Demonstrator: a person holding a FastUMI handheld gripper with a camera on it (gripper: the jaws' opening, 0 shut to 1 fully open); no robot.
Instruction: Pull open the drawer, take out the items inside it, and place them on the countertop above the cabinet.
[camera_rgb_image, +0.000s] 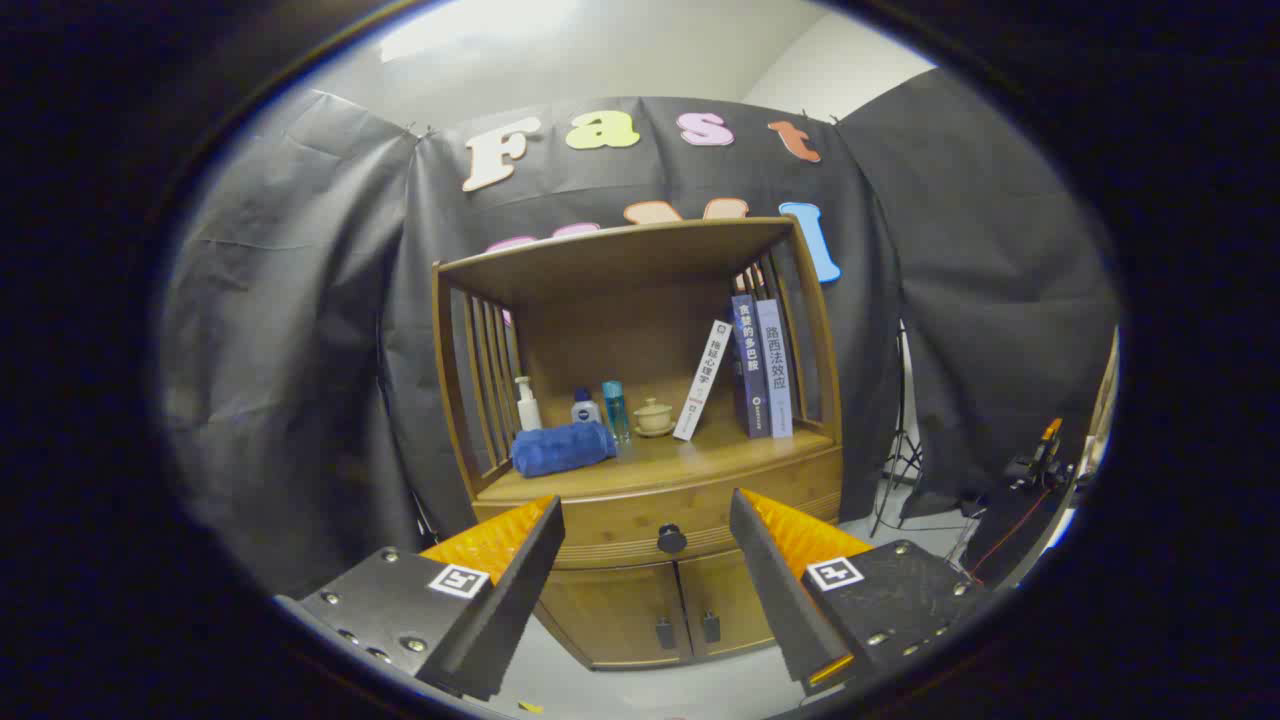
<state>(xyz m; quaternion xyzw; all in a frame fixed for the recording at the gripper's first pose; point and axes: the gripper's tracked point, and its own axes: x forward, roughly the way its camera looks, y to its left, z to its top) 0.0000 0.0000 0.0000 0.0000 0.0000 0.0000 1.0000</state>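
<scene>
Fingers (645, 545) spread wide, nothing between the pads, nothing touched. They point level at the wooden cabinet (640, 600), well short of it. Framed in the gap between the tips sits the drawer (640, 515), shut, its dark round knob (672, 539) just beyond them. Below that, two small doors (655, 615) with dark handles. Above the drawer, the worktop (700, 455) carries a rolled blue towel (562, 447), a white pump bottle (527, 404), a small white-and-blue bottle (585, 406), a slim teal bottle (615, 408), a lidded cup (654, 416), and books (760, 365), one of them leaning.
</scene>
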